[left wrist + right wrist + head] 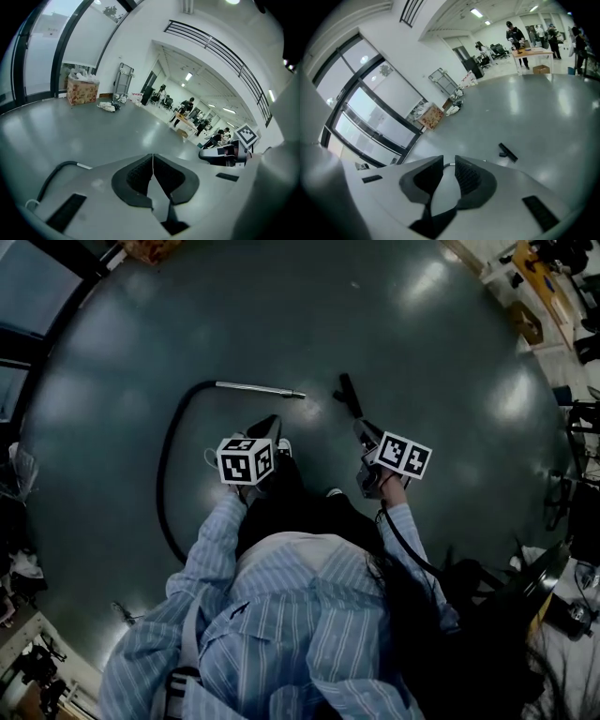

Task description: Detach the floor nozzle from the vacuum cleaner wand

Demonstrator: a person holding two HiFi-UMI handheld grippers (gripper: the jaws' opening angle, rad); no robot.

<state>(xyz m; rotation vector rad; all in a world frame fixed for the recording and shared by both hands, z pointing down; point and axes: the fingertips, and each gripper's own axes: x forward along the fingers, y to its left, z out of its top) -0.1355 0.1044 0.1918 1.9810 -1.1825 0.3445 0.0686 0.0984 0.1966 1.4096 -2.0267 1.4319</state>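
Observation:
The black floor nozzle (pixel 348 395) lies on the grey floor, apart from the silver wand (pixel 258 388), with a gap between the wand's tip and the nozzle. A black hose (pixel 169 474) curves from the wand down to the left. My left gripper (pixel 272 420) hangs above the floor near the wand, shut with nothing in it; its pads (pixel 140 174) meet. My right gripper (pixel 359 427) hangs just short of the nozzle, its jaws a little apart and empty. In the right gripper view (pixel 449 161) the nozzle (pixel 507 152) lies on the floor beyond the jaws.
The person's shoes (pixel 284 448) stand between the two grippers. A cardboard box (pixel 82 90) and a metal trolley (pixel 123 82) stand by the window wall. People work at tables (pixel 187 110) far off. Equipment and boxes (pixel 527 322) line the floor's right edge.

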